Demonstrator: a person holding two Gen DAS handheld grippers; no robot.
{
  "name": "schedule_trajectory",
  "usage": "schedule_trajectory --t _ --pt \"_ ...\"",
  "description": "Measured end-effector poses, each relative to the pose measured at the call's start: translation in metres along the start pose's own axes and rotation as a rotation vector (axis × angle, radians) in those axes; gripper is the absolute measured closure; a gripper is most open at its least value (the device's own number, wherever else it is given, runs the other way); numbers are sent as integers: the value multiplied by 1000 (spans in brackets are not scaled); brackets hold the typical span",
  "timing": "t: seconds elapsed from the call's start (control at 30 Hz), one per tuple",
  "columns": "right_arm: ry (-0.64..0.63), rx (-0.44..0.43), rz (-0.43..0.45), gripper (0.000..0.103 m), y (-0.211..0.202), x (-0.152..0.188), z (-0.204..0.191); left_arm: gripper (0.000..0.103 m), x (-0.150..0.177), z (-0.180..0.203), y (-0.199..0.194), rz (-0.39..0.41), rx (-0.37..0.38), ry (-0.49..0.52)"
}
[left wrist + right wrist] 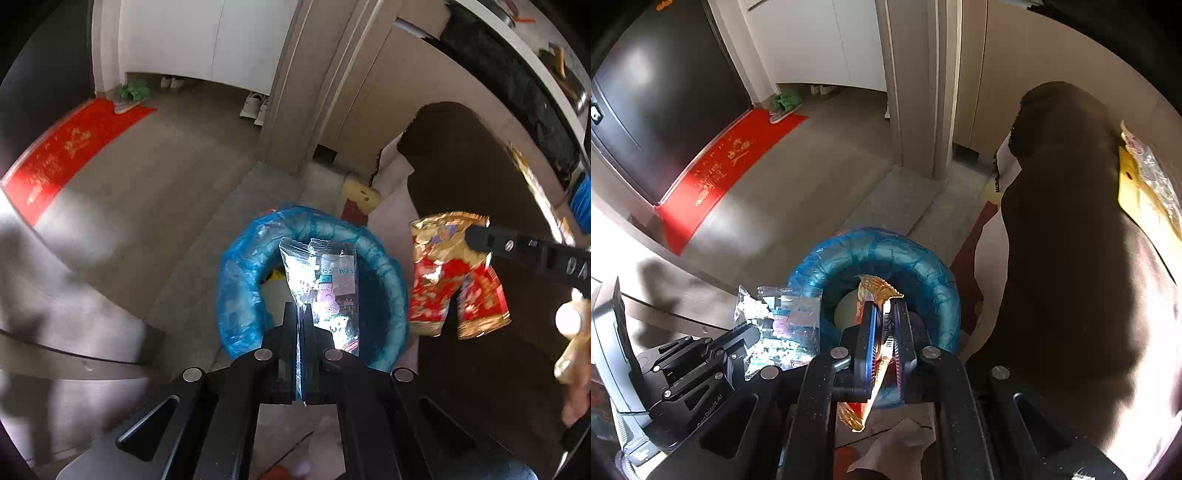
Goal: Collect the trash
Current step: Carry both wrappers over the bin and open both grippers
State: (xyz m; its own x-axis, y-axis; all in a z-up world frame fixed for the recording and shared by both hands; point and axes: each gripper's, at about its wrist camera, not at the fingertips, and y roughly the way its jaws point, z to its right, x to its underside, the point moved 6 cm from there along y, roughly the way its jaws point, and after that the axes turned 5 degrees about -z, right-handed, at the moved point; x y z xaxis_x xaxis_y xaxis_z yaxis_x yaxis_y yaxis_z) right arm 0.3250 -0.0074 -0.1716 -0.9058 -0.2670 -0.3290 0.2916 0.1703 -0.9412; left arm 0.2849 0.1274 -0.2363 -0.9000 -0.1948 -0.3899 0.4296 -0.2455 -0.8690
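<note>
My left gripper [300,306] is shut on a clear printed plastic wrapper [325,280] and holds it above the trash bin [236,288], which has a blue liner and some trash inside. The wrapper also shows in the right wrist view [779,325]. My right gripper [884,306] is shut on a red and gold foil snack bag [877,291], held over the bin's rim [923,266]. In the left wrist view the bag [454,280] hangs from the right gripper [476,236] just right of the bin.
A dark brown cushioned seat [1071,258] stands to the right, with yellow packaging [1141,199] on its far side. A red doormat [716,173] lies by a dark door. A door frame post [916,92] stands behind the bin. Shoes [255,107] sit by the wall.
</note>
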Motion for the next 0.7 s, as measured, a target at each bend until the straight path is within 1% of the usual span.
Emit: schedule_trajectory --t 0.13,0.17,0.2,0.23,0.27,0.3,0.37,0.43,0.57,0.7 --pt "6 -6 -23 92 9 -1 2 100 -7 -5 5 -7 19 -28" --pt "12 -6 -31 90 11 0 3 100 -7 -6 4 -6 25 -34" --pt "17 -6 -32 86 13 1 4 100 -8 -6 5 -5 30 -39" --pt "20 -7 -31 82 13 0 6 97 -9 -6 5 -6 34 -41" --pt "26 -11 -27 81 13 0 7 93 -9 -6 4 -4 35 -43" --pt "33 -20 -25 80 13 1 8 91 -9 -7 4 -2 34 -45" --pt "43 -32 -25 80 12 1 10 82 -9 -5 2 -4 37 -42" --pt "45 -34 -21 80 10 2 12 79 -9 -2 0 -5 44 -38" --pt "36 -38 8 80 -3 1 14 79 -10 7 -7 -2 51 -29" --pt "23 -44 55 80 -30 1 17 79 -14 19 -24 23 55 -11"
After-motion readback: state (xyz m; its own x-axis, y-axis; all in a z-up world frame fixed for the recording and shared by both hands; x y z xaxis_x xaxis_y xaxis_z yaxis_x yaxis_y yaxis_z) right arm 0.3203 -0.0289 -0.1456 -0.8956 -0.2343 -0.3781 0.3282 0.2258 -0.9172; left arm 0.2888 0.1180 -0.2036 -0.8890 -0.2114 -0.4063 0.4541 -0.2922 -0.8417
